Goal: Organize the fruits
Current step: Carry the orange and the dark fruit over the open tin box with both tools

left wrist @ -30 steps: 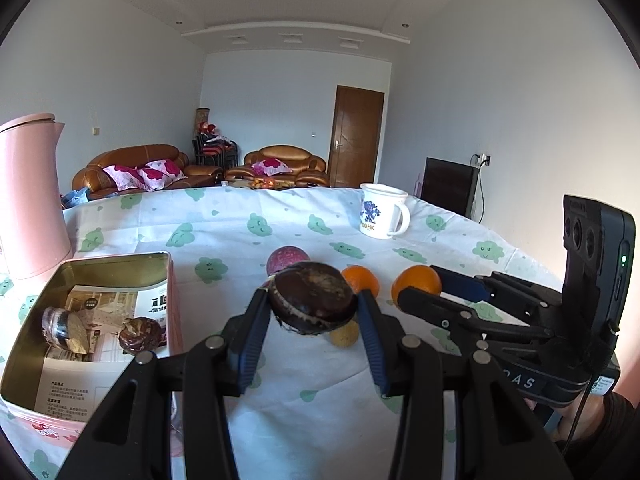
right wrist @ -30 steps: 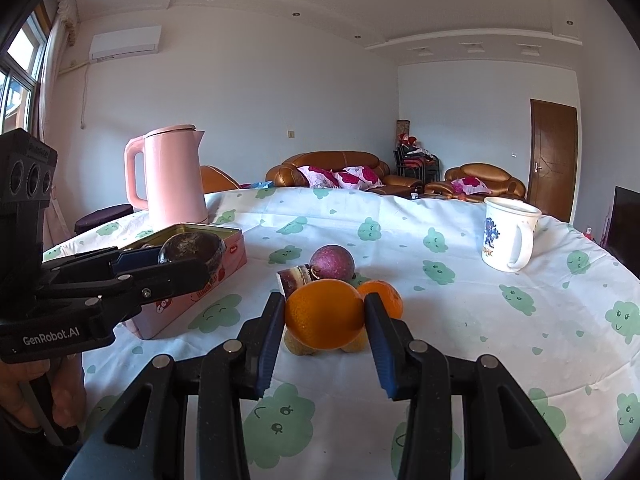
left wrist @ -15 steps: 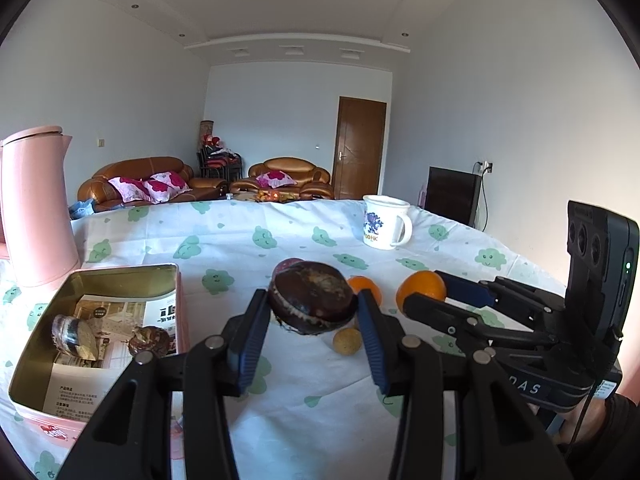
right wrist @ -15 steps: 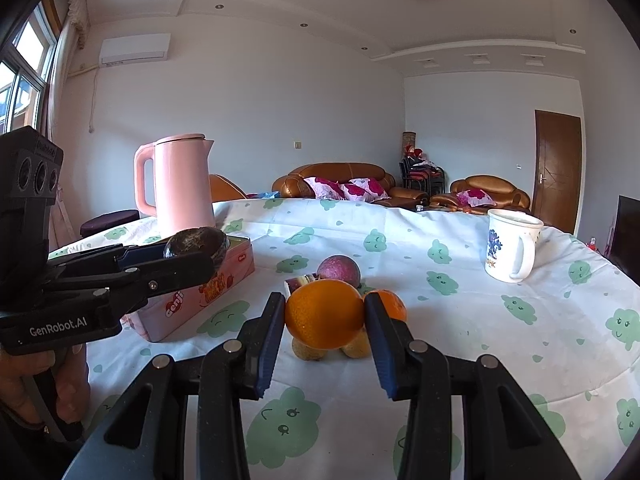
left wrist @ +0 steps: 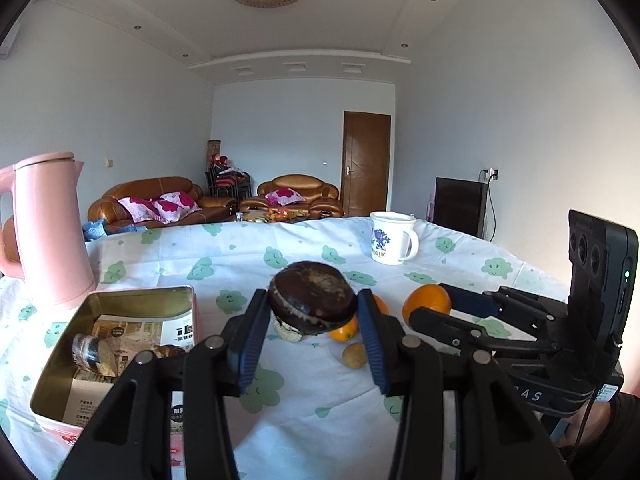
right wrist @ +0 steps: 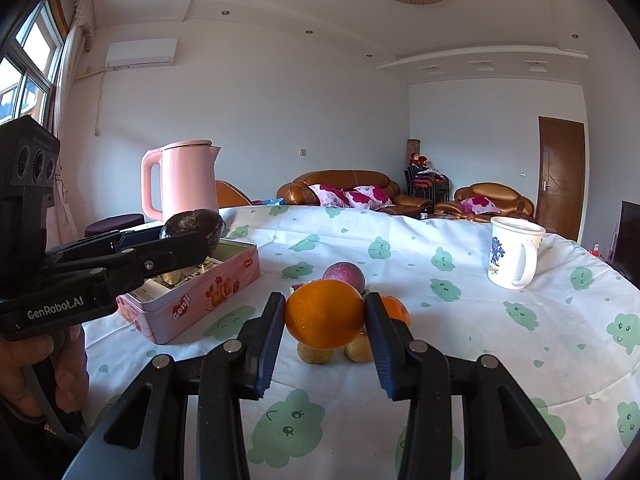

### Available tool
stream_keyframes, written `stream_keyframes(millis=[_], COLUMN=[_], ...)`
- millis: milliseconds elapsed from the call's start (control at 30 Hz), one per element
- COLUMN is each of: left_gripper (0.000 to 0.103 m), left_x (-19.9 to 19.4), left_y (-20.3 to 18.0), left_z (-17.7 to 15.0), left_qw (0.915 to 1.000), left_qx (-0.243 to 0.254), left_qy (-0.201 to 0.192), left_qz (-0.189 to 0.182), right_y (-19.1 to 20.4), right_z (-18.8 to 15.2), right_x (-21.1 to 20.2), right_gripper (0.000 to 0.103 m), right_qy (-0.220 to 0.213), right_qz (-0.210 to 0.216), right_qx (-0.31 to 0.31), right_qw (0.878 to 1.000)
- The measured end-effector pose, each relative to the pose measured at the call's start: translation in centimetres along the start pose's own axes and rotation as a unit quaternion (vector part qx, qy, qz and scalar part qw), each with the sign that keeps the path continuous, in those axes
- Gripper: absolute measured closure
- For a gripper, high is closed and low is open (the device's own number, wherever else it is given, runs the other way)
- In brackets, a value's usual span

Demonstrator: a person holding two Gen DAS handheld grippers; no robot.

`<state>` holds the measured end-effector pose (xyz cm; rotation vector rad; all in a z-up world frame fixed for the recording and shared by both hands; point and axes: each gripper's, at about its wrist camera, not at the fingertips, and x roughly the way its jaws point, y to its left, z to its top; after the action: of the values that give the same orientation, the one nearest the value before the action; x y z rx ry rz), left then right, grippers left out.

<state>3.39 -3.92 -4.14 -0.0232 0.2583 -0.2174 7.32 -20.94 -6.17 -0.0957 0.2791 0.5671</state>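
Left gripper clamped on dark brown fruit, possibly passion fruit; right gripper clamped on orange, both above bench.

A pink kettle and white mug stand on the clouded tablecloth

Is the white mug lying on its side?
No, the white mug stands upright on the tablecloth, its open mouth facing up.

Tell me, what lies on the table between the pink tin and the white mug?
In the right wrist view, loose fruit: a purple fruit, a small orange and two small yellowish fruits.
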Motion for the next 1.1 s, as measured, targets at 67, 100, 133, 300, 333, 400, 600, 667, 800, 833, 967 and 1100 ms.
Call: stream_keyframes(millis=[67,100,133,300,333,400,600,667,800,833,967,1100], left_gripper=[0.057,0.057,0.057,0.057,0.057,0.057,0.057,0.057,0.057,0.057,0.057,0.057], left_x=[-0.2,-0.3,-0.4,-0.6,-0.6,-0.5,-0.6,-0.6,-0.7,-0.7,-0.8,-0.6], left_y=[0.0,0.0,0.0,0.3,0.4,0.6,0.9,0.9,1.6,1.9,2.8,3.9], left_z=[0.1,0.2,0.3,0.5,0.5,0.7,0.8,0.8,1.0,1.0,1.1,1.2], left_qw=[1.0,0.9999,0.9999,0.9997,0.9997,0.9997,0.9996,0.9995,0.9991,0.999,0.9983,0.9968], left_qx=[0.005,0.006,0.009,0.014,0.013,0.01,0.01,0.011,0.004,0.002,-0.007,-0.013], left_qy=[-0.004,-0.006,-0.008,-0.009,-0.008,-0.005,-0.001,0.0,0.004,0.005,0.011,0.029], left_qz=[0.003,0.005,0.008,0.019,0.02,0.024,0.028,0.031,0.042,0.045,0.057,0.074], right_y=[0.0,-0.1,-0.1,-0.5,-0.4,-0.2,0.2,0.4,0.8,0.9,1.7,2.7], right_z=[0.1,0.1,0.1,0.6,0.8,1.2,2.3,2.6,3.4,3.5,4.5,5.3], right_x=[-0.1,-0.1,-0.1,0.0,-0.1,-0.3,-0.2,0.1,0.7,0.8,1.6,2.2], right_gripper=[0.06,0.06,0.06,0.06,0.06,0.06,0.06,0.06,0.06,0.06,0.06,0.06], right_qy=[-0.003,-0.003,-0.003,0.0,-0.001,-0.004,-0.004,-0.002,0.001,0.002,0.006,0.006], right_qz=[0.002,0.003,0.004,0.002,0.002,0.004,0.017,0.019,0.035,0.039,0.047,0.059], right_qx=[0.001,0.002,0.004,0.015,0.013,0.007,0.005,0.005,0.007,0.008,-0.003,-0.011], right_qw=[1.0,1.0,1.0,1.0,1.0,1.0,1.0,1.0,0.999,0.999,0.999,0.998])
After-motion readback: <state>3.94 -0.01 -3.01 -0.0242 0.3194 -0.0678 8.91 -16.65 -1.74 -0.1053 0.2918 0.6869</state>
